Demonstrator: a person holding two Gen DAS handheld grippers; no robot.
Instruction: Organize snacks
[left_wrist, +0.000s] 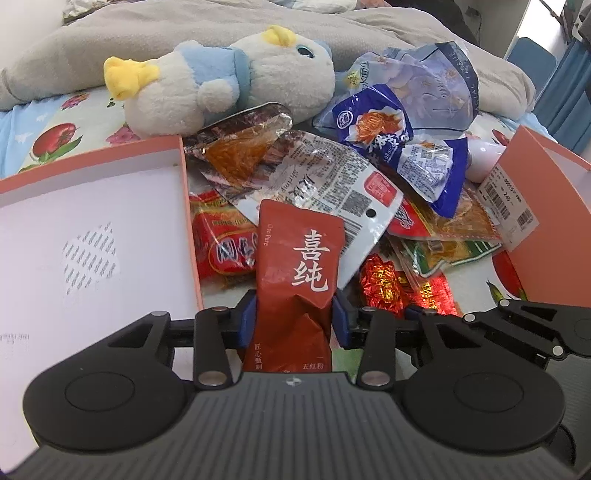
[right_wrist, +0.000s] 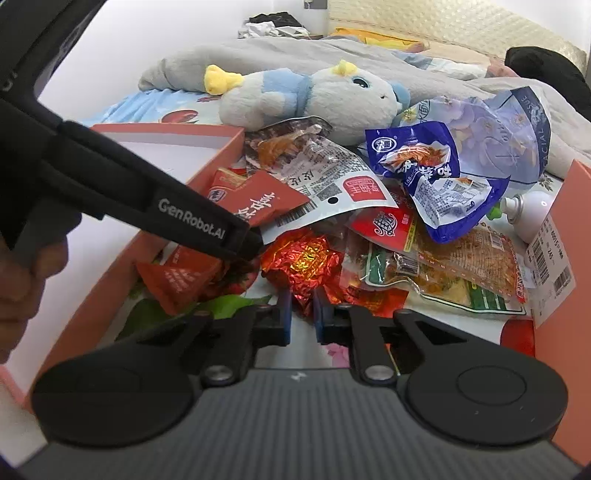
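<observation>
Left gripper (left_wrist: 293, 317) clamped on the red sachet (left_wrist: 299, 258), right gripper (right_wrist: 302, 314) nipped on the foil candy (right_wrist: 301, 262): lift both clear, then lower into the box (left_wrist: 92, 221).

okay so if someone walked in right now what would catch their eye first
Probably the white and blue plush toy lying behind a heap of snack packets. The left gripper pinches a dark red pouch beside the orange box; the right gripper nips a red foil-wrapped candy.
</observation>
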